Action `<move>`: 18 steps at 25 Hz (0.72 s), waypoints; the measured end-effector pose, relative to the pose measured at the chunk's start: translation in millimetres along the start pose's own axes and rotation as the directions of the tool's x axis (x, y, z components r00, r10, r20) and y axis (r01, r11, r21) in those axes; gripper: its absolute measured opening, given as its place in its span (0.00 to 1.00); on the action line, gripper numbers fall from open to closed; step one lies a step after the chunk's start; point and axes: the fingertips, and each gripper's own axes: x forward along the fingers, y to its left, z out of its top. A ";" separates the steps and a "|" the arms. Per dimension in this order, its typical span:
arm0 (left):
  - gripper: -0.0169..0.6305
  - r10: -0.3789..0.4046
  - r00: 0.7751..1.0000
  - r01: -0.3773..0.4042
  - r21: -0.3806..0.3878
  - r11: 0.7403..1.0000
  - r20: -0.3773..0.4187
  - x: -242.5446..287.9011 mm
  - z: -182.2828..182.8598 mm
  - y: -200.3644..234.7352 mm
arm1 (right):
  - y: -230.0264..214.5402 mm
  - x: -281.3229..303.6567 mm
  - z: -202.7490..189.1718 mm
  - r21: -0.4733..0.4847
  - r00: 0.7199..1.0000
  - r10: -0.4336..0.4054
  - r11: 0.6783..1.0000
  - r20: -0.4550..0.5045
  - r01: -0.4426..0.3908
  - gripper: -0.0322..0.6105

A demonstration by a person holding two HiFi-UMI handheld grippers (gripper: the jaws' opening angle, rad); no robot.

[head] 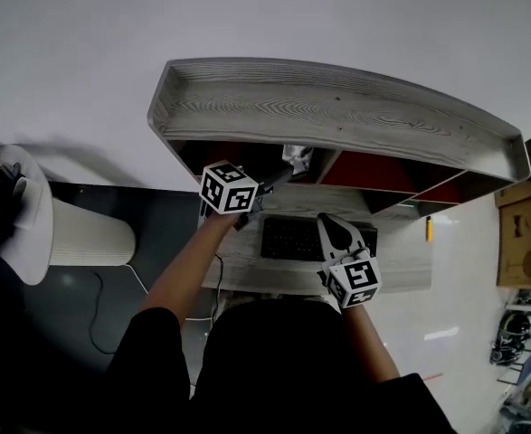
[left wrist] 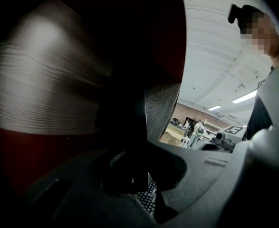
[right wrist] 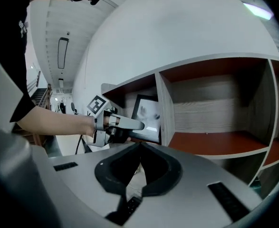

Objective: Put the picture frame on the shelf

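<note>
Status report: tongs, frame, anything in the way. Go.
Left tongs clamped on picture frame, inside shelf's left compartment. Right tongs shut, empty, clear of shelf. Divider close beside frame; nothing else seen blocking.

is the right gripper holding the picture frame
No, the left gripper holds the picture frame at the shelf; the right gripper is empty.

A black keyboard (head: pixel 292 240) lies on a pale wooden desk (head: pixel 401 277). Left of the desk, a white ribbed cylinder (head: pixel 84 233) is on the dark floor (head: pixel 161 229), with a cable (head: pixel 93 319) near it. A cardboard box (head: pixel 521 238) is at the far right.
</note>
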 end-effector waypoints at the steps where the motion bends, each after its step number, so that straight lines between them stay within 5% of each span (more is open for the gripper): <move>1: 0.08 -0.008 1.000 0.008 -0.020 1.000 -0.010 2.2 0.2 0.0 | 2.1 -1.9 0.8 -0.001 1.000 -0.014 1.000 0.000 0.014 0.07; 11: 0.08 -0.051 0.994 0.033 -0.183 0.983 -0.094 9.4 6.6 12.3 | 18.4 -19.4 2.3 0.003 0.992 -0.117 0.993 0.041 0.117 0.07; 18: 0.09 0.023 0.983 -0.034 -0.057 0.998 -0.183 13.1 8.0 26.8 | 34.7 -22.7 -1.3 0.005 0.989 -0.139 0.990 0.056 0.139 0.07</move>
